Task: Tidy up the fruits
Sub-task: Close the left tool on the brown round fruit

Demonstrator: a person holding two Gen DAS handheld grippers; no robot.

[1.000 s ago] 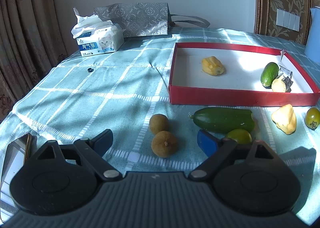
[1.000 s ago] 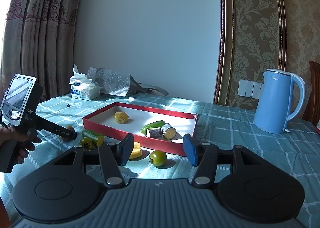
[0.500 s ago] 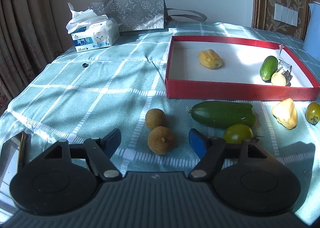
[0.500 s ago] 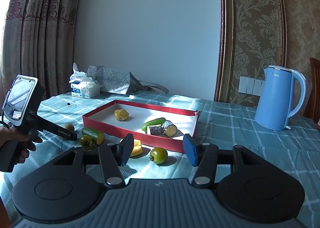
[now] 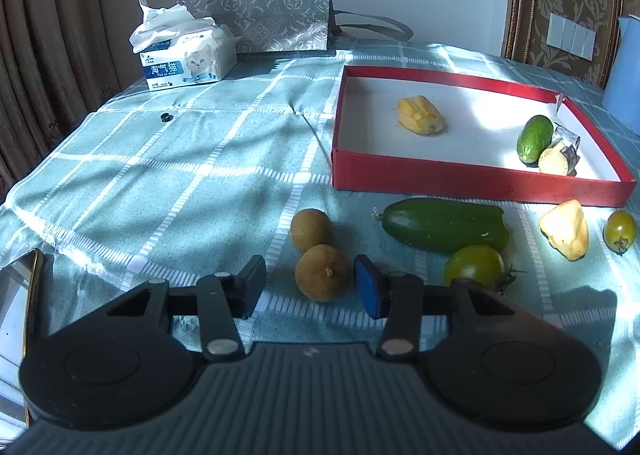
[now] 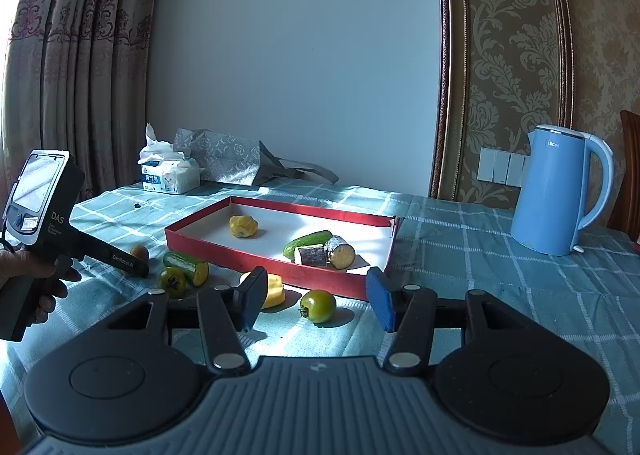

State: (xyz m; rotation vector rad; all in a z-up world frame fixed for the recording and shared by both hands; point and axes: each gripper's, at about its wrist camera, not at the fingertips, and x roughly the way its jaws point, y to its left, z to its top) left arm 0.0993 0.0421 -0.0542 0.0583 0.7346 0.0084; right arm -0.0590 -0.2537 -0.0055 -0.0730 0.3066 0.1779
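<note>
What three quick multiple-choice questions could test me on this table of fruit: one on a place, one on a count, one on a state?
1. Where does the long dark green cucumber lie?
A) inside the shallow red cardboard tray
B) on the checked teal tablecloth, outside the tray
C) on the floor

2. How many round brown fruits lie on the cloth?
A) one
B) four
C) two

3. In what state is the white soft tissue pack?
A) open, with tissue sticking out of the top
B) sealed shut
C) squashed flat

Answers:
1 B: the cucumber rests on the cloth along the tray's near wall.
2 C: two brown fruits sit close together, left of the cucumber.
3 A: crumpled white tissue stands up from the pack's top.
</note>
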